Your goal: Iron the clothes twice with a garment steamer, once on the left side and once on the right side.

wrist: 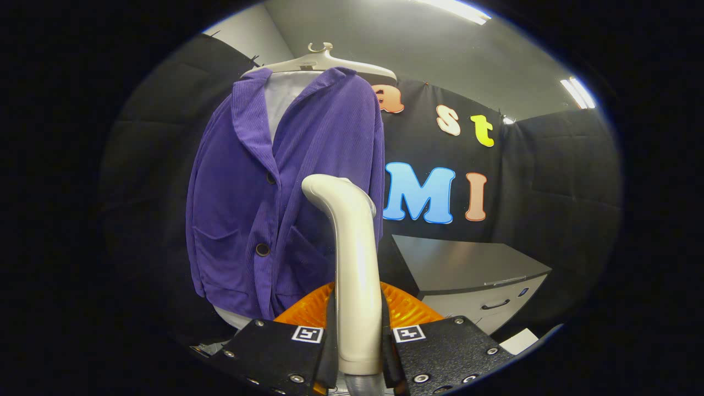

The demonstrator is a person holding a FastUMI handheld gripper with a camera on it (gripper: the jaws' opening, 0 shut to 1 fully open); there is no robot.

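Tongs (357,346) clamp the steamer handle (352,264), its head near the purple jacket (258,209).

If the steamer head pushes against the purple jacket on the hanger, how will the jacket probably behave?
The purple jacket looks soft and floppy: its ribbed cloth hangs in folds, so it would likely give way. Hanging from a hanger, it may swing back. The claw is shut on the steamer handle, whose smooth surface might slip.
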